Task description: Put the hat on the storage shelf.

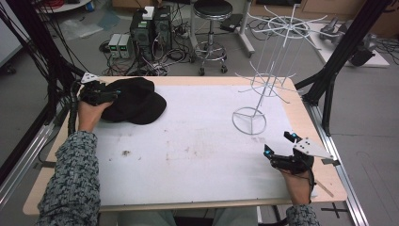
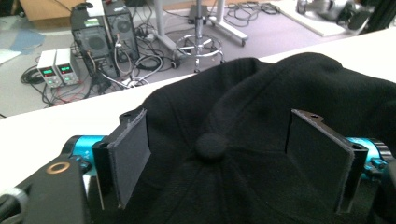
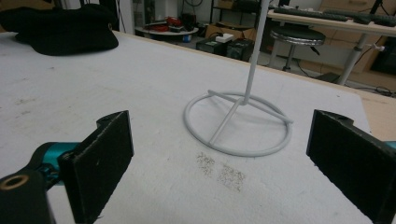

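Observation:
A black cap (image 1: pixel 134 100) lies at the table's far left. My left gripper (image 1: pixel 109 95) is open at the cap's left side. In the left gripper view its jaws straddle the cap's crown (image 2: pixel 261 154), with the top button (image 2: pixel 211 145) between the pads. A white wire rack (image 1: pixel 268 75) stands at the far right on a ring base (image 1: pixel 249 120). My right gripper (image 1: pixel 280 143) is open near the front right, pointing at that base (image 3: pixel 238 126); nothing is between its pads. The cap (image 3: pixel 60 28) shows far off at top left in the right gripper view.
A white mat (image 1: pixel 188 155) covers the wooden table (image 1: pixel 329 183). Black frame posts (image 1: pixel 343 52) rise at the right. Beyond the far edge stand a stool (image 1: pixel 211 28), power supplies (image 1: pixel 120 44) and tangled cables on the floor.

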Demonstrator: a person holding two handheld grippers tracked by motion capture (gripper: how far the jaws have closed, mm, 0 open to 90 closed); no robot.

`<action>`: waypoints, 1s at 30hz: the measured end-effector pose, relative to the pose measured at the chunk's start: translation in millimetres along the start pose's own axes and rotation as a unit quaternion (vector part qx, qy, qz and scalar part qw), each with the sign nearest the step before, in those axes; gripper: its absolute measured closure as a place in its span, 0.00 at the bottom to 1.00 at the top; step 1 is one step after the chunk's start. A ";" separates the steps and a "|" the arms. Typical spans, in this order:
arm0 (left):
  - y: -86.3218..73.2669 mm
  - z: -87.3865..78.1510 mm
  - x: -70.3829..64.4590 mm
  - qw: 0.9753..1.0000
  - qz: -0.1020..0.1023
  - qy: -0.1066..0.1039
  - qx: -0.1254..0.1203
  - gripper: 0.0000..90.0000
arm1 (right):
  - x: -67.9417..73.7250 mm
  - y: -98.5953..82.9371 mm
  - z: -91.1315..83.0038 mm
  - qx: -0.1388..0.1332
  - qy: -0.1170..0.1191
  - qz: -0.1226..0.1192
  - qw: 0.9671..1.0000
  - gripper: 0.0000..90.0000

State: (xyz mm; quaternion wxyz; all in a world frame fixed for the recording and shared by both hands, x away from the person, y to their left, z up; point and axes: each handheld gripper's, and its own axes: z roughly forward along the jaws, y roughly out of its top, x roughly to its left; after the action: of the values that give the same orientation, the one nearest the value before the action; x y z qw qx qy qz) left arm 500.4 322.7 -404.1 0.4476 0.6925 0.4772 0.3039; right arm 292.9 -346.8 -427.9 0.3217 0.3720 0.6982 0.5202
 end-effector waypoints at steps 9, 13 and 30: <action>-12.1 14.9 2.4 0.999 -0.008 0.005 0.045 0.31 | -0.2 -1.0 2.5 0.007 0.006 0.002 1.000 0.07; -18.7 21.5 2.6 0.997 -0.016 0.004 0.075 0.39 | 0.5 -0.9 3.4 0.009 0.008 -0.002 1.000 0.07; 12.9 -12.0 -9.4 0.998 0.021 -0.051 -0.001 0.90 | -0.4 -0.8 3.4 0.008 0.010 0.002 1.000 0.07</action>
State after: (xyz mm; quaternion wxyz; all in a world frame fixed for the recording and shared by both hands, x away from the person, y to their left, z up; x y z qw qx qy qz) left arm 491.8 316.1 -387.3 0.4658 0.7164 0.4386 0.2782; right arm 295.7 -345.6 -429.5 0.3105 0.3707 0.7051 0.5186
